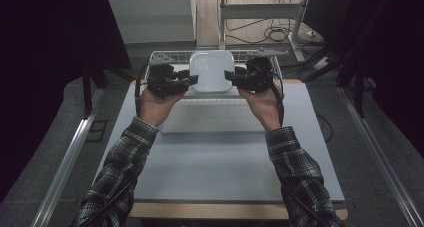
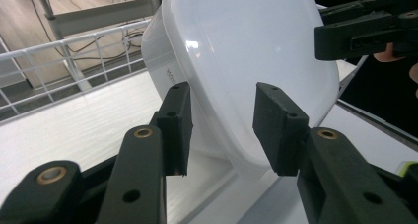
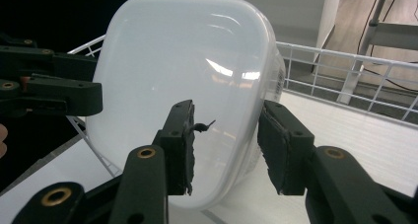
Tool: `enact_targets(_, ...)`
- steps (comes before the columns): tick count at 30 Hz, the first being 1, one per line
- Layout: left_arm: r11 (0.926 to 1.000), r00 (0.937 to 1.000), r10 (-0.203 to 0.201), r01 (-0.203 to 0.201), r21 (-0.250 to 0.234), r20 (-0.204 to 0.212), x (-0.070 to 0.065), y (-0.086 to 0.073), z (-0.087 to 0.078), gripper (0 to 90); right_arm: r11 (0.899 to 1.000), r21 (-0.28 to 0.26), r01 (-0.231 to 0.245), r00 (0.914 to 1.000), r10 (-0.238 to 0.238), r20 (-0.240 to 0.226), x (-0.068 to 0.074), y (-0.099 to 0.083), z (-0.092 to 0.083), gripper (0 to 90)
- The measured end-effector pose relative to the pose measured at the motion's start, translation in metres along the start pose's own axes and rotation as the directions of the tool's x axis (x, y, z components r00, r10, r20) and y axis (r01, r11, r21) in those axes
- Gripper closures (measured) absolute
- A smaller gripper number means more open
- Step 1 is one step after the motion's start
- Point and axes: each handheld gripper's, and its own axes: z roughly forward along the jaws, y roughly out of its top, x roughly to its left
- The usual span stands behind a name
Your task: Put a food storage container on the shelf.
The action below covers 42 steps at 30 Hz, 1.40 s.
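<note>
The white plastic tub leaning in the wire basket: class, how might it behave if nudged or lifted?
The tub stands tilted on its edge against the basket, so a nudge would probably tip it flat. Its thin translucent walls suggest it is light and may flex. The glossy, rounded sides look slippery for a pinch grip.

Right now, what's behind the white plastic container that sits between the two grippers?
Behind the white plastic container runs the wire basket's white back wall, and beyond it floor with cables. The container stands tilted, hiding the basket floor directly behind and under it.
</note>
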Motion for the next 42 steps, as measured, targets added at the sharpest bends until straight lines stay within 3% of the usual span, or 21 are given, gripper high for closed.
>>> enact_targets(5,0.9999,0.9995,0.01,-0.009,0.014,-0.029,0.001,-0.001,0.005,49.8,1.0,-0.002,-0.003,1.0,0.003,-0.004,0.0,-0.001,0.001,56.0)
enact_targets(9,1.0,1.0,-0.005,0.005,0.005,-0.008,0.003,-0.001,0.006,50.5,1.0,-0.002,-0.003,1.0,0.003,-0.007,-0.002,-0.001,0.002,55.2)
enact_targets(13,1.0,1.0,0.003,-0.003,0.001,-0.003,0.002,0.0,0.005,49.6,1.0,-0.01,0.008,0.9994,-0.007,0.034,-0.003,-0.001,0.003,49.0)
enact_targets(16,1.0,1.0,-0.005,0.005,-0.008,-0.004,0.004,0.002,0.003,45.9,1.0,-0.023,-0.004,0.9994,0.005,0.033,-0.005,-0.002,0.005,48.1)
enact_targets(24,1.0,1.0,0.006,-0.006,-0.007,-0.001,0.005,-0.002,0.001,47.3,1.0,-0.018,0.005,0.9995,-0.005,0.032,-0.006,-0.004,0.005,48.3)
enact_targets(31,0.9999,0.9999,-0.009,0.009,-0.011,0.011,0.009,-0.009,0.0,48.9,1.0,-0.022,0.013,0.9997,-0.013,0.019,-0.006,-0.007,0.001,49.8)
enact_targets(42,0.9978,0.9989,0.044,-0.045,-0.049,-0.018,0.003,-0.015,-0.009,38.2,0.998,-0.043,0.052,0.9986,-0.052,0.006,-0.005,-0.018,-0.008,48.3)
